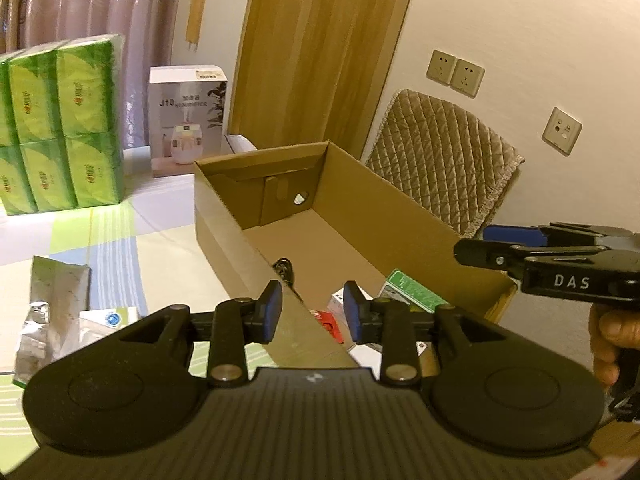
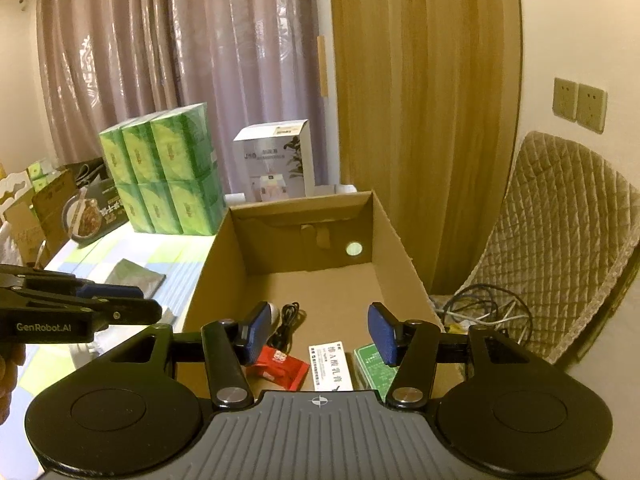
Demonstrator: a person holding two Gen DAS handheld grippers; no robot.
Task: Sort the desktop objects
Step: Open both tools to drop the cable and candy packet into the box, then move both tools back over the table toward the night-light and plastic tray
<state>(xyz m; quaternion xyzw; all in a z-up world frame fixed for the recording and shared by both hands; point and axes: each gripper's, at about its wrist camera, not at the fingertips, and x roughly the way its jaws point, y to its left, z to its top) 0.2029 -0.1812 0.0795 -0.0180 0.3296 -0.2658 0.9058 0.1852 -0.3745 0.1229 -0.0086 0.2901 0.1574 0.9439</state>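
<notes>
Tabletop: one cardboard box (image 2: 400,248), six green tissue packs (image 2: 172,172).

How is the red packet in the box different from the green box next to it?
The red packet is bright red, soft and crinkly; the green box is pale green with stiff, straight edges. The red packet lies left of the white box; the green box lies right of it, partly hidden by the right claw. Both lie flat on the floor of the cardboard box, at the near end.
</notes>
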